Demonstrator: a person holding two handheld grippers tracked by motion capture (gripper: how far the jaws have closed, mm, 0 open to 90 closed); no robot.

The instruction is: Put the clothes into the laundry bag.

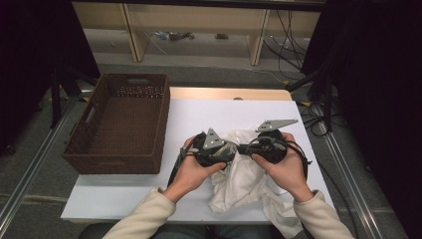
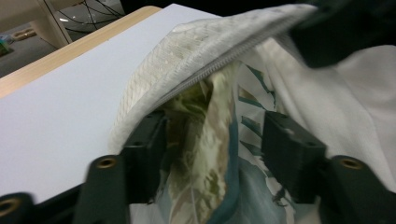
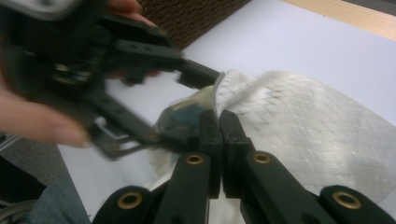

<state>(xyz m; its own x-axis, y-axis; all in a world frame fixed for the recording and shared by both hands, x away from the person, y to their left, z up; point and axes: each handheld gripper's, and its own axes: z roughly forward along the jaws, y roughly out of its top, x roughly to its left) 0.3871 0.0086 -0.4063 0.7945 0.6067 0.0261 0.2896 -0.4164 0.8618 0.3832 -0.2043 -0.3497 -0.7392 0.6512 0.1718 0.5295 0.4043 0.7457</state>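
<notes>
White tabletop (image 1: 199, 114) with a pale wooden strip along its far edge carries everything in front of me, and dark curtains close off the room on both sides.

Between the tips of my right gripper (image 3: 219, 122) sits the rim of a white cushion cover (image 3: 299, 126): those two black jaws are pressed flat together on its zipper edge, with the textured white weave spreading away to the right of them. In the high view that gripper (image 1: 247, 148) points left, toward my other hand.

My left gripper (image 2: 212, 140) has its jaws standing well apart. No pad presses on the cloth. Between them hangs the inside of the cover (image 2: 210, 84), a shiny lining with teal and olive leaf print, and the zipper seam arches over both jaw tips. Whether the left jaw brushes the fabric I cannot tell. From the right gripper view, this gripper (image 3: 196, 93) reaches into the mouth of the cover just beside the closed jaws, one open finger above the rim and one below.

Seen from above, the two tools meet tip to tip over the rumpled cover (image 1: 244, 184), which lies at the near right part of the table and hangs over its front edge. My left gripper (image 1: 234, 149) rests in my left hand (image 1: 191, 172), the right one in my right hand (image 1: 283, 169).

Further out, on the left end of the table, a brown woven basket (image 1: 82, 132) stands well apart from the cloth.
</notes>
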